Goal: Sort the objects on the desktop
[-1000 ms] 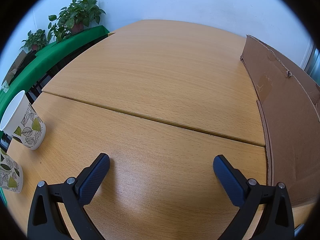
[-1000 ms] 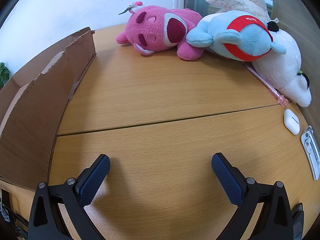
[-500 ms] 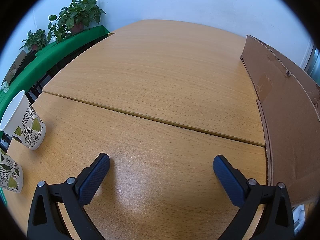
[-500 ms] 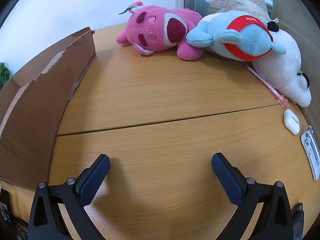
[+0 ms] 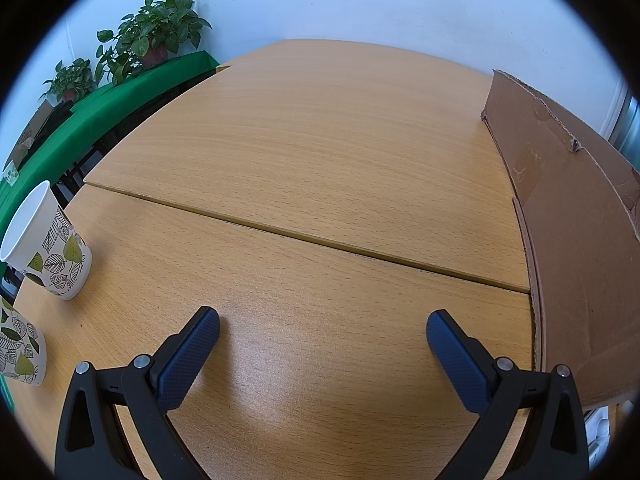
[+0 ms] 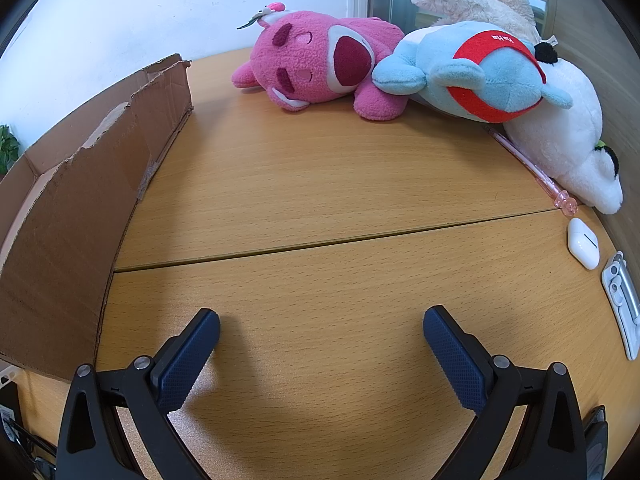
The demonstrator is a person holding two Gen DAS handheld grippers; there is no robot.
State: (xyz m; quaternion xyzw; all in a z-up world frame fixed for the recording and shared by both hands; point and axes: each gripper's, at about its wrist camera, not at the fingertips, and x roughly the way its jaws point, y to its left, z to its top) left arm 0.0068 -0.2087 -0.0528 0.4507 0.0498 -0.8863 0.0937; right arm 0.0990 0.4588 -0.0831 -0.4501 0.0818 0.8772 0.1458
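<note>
- Both grippers gape wide and grip nothing: left gripper (image 5: 323, 326) over bare wood; right gripper (image 6: 321, 325) likewise
- Pink plush (image 6: 320, 66), blue plush (image 6: 476, 76) and white plush (image 6: 568, 136) lie heaped at the far right; pen (image 6: 532, 168), earbud case (image 6: 583, 242) nearby
- Two leaf-print cups (image 5: 48, 240) stand at the left edge
- Wooden table (image 5: 320, 152); cardboard box (image 5: 576, 240) between the grippers; white wall, potted plants (image 5: 156, 36)

Your left gripper (image 5: 323, 326), lower frame: two black plastic arms with triangular cut-outs, each tipped by a dark blue pad (image 5: 188, 360) with a fine knurled texture. Two silver screw heads (image 5: 141, 361) sit on each arm. Your right gripper (image 6: 321, 325) looks identical: same black frame, blue textured pads, silver screws.
</note>
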